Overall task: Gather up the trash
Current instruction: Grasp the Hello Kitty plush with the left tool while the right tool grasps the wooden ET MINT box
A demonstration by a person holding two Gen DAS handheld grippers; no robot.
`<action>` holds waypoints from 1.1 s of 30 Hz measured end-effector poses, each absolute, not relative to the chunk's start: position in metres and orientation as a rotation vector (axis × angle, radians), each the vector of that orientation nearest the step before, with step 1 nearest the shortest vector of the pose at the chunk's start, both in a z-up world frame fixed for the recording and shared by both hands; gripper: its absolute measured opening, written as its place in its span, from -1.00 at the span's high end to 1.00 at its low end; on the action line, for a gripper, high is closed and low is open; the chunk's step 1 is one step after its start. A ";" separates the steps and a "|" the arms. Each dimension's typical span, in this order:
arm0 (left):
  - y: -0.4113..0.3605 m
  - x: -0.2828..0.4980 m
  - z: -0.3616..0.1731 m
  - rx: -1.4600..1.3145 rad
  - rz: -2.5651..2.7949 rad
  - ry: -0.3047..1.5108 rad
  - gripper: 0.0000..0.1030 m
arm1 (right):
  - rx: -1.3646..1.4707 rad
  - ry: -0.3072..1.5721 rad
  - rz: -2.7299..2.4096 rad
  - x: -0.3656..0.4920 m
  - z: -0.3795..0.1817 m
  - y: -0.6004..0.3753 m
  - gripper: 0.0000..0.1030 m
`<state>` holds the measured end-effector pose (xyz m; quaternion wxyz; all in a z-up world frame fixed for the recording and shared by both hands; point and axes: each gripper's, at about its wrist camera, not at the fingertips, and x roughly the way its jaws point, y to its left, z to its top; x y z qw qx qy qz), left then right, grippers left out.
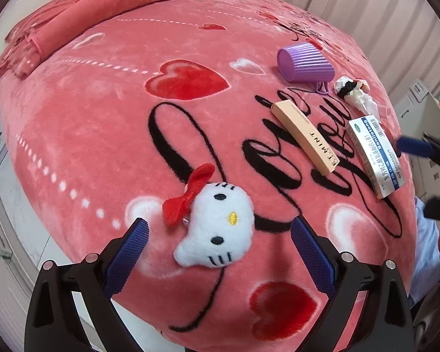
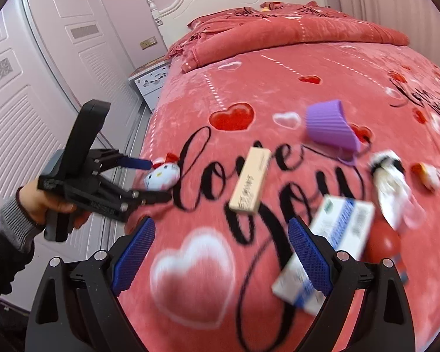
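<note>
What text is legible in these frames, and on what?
"MINT": on the slim beige box, printed near its end.
"love you": large black script woven into the pink blanket, clearest in the right wrist view.
White and blue medicine box: printed lines along its side, too small and skewed to read.
Nothing else carries readable text.

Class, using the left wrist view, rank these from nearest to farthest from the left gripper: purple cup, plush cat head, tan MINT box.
1. Plush cat head, between the left gripper's open fingers.
2. Tan MINT box, right of centre.
3. Purple cup, lying beyond the box.
</note>
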<state>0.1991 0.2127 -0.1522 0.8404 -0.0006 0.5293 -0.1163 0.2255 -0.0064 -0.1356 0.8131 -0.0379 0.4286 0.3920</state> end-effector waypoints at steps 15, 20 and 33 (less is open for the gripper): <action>0.220 0.208 -0.165 0.036 -0.340 1.095 -0.05 | -0.233 1.048 0.762 0.285 -0.197 0.045 -0.07; 0.218 0.211 -0.172 0.042 -0.348 1.092 -0.05 | -0.244 1.046 0.757 0.289 -0.204 0.045 0.24; 0.203 0.193 -0.146 0.048 -0.323 1.069 0.17 | -0.245 0.959 0.817 0.264 -0.178 0.029 0.48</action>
